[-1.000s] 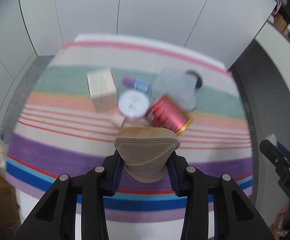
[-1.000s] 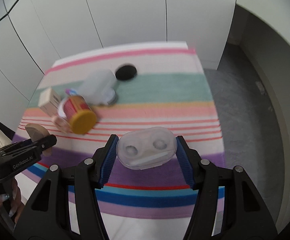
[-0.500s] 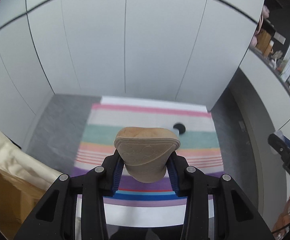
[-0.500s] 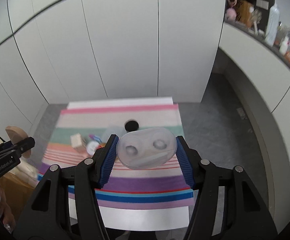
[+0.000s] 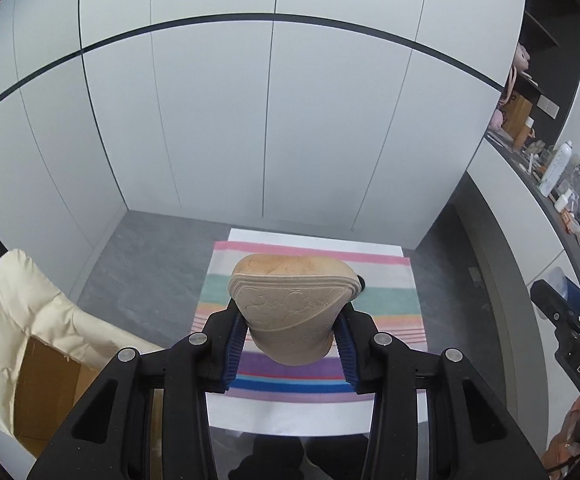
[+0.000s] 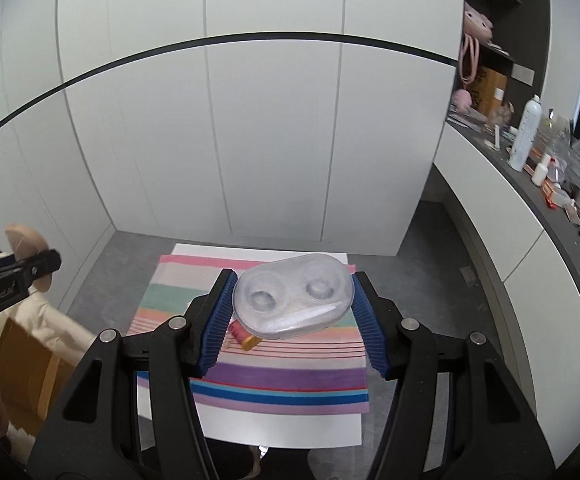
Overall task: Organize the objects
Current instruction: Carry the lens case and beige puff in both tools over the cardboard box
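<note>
My left gripper [image 5: 290, 344] is shut on a beige makeup sponge [image 5: 291, 308] and holds it high above the striped cloth [image 5: 385, 300]. My right gripper [image 6: 293, 316] is shut on a clear plastic two-well case [image 6: 293, 300], also high above the cloth [image 6: 282, 380]. A red can with a gold lid [image 6: 244, 334] lies on the cloth, mostly hidden behind the case. The left gripper with its sponge [image 6: 24, 242] shows at the left edge of the right wrist view. The other table objects are hidden behind the held things.
The cloth lies on a small white table [image 6: 282, 424] on a grey floor. A cream-lined cardboard box [image 5: 38, 364] stands left of the table. A curved counter with bottles and clutter [image 6: 537, 152] runs along the right. White cabinet doors fill the back.
Both grippers have risen far above the table with their objects still held; the cloth and its objects now look small and distant.
</note>
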The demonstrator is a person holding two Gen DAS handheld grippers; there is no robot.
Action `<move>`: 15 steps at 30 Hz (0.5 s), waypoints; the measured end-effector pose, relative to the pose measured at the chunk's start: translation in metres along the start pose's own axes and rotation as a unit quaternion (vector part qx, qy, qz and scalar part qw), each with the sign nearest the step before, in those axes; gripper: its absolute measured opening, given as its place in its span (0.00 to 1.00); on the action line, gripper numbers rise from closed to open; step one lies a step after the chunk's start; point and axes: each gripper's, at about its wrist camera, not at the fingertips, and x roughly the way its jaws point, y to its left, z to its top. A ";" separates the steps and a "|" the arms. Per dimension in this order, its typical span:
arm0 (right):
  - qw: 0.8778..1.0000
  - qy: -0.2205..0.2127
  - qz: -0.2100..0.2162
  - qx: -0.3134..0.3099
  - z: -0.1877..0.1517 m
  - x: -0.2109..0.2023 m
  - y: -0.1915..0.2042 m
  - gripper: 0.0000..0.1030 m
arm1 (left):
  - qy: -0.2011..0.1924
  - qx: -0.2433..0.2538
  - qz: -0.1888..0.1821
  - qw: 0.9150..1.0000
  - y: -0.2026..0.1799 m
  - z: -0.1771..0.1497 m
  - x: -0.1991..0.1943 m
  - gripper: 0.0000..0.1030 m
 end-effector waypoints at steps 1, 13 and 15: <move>1.000 0.000 0.003 0.001 0.000 -0.002 0.002 0.59 | 0.001 0.001 0.000 1.000 0.000 -0.001 -0.001 0.40; 1.000 0.013 -0.004 0.013 -0.013 -0.008 0.010 0.59 | 0.009 0.020 0.010 1.000 0.003 -0.014 -0.012 0.40; 1.000 0.016 -0.003 0.018 -0.015 -0.009 0.010 0.59 | 0.009 0.022 0.011 1.000 0.006 -0.019 -0.016 0.40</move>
